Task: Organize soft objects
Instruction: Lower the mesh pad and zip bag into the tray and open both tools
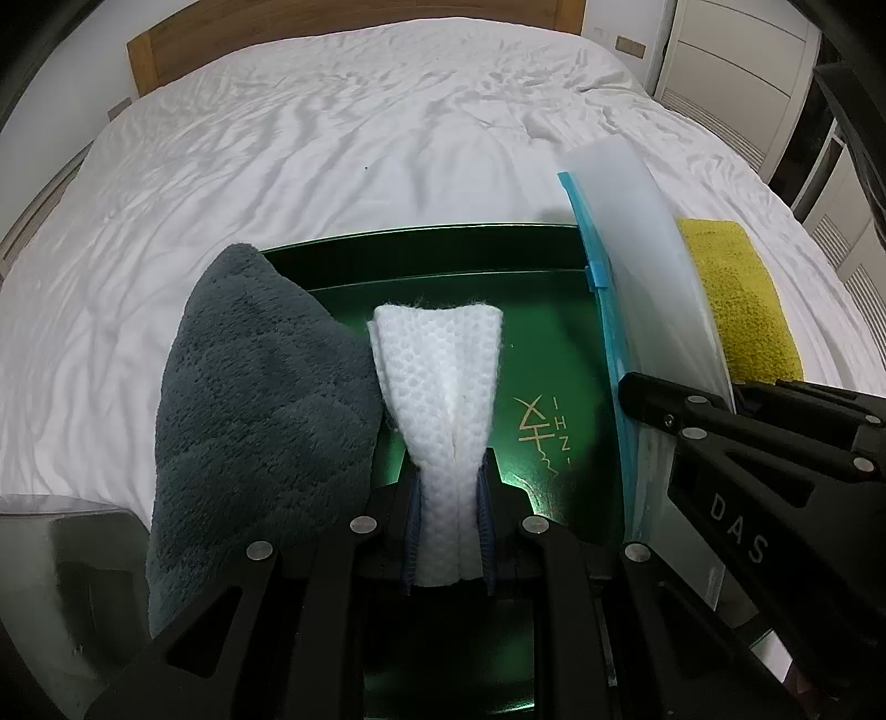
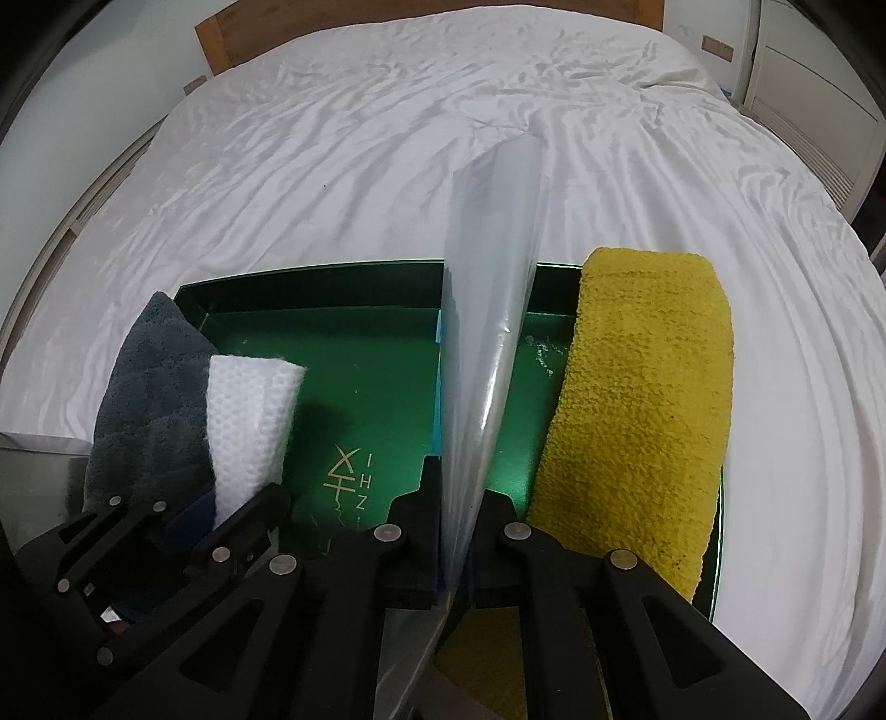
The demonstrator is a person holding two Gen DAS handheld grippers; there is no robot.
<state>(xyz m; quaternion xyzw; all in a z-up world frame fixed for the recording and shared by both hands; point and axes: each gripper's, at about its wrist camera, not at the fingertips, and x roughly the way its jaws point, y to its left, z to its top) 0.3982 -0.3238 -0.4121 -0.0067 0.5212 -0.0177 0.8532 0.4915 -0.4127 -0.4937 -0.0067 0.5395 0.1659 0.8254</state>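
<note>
A green tray (image 1: 542, 288) lies on the bed. My left gripper (image 1: 449, 487) is shut on a folded white textured cloth (image 1: 437, 365) that fans out over the tray. To its left a grey plush towel (image 1: 260, 399) drapes over the tray's edge. My right gripper (image 2: 462, 498) is shut on a clear zip bag (image 2: 490, 266) with a blue zip strip (image 1: 595, 288), held upright on edge over the tray. A yellow towel (image 2: 642, 399) lies along the tray's right side. In the right wrist view I also see the white cloth (image 2: 249, 410), the grey towel (image 2: 144, 399) and the tray (image 2: 365, 376).
The tray sits near the front edge of a wide bed with a rumpled white sheet (image 1: 343, 127). A wooden headboard (image 1: 155, 50) stands at the far end. White cupboards (image 1: 736, 61) line the right side of the room.
</note>
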